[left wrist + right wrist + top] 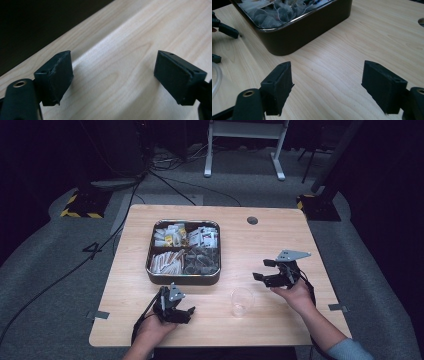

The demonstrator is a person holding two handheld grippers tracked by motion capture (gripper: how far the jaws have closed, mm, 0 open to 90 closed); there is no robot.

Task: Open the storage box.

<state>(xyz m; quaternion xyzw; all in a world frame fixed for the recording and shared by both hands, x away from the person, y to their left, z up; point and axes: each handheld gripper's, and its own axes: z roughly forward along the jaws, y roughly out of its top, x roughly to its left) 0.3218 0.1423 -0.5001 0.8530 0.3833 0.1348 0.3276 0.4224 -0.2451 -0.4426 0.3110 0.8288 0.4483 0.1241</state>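
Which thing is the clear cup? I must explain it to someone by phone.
Start at the wooden table and its dark tray of sachets. Nearer the person, right of the tray's near corner, stands the clear plastic cup, between the two grippers. It is the one see-through, upright, empty thing there.

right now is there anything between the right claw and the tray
No. In the right gripper view, bare wooden table runs from the open right claw up to the tray wall. The high view agrees.

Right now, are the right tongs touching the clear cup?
Apart. The high view shows bare table between the right tongs and the clear cup; their jaws stand open, empty.
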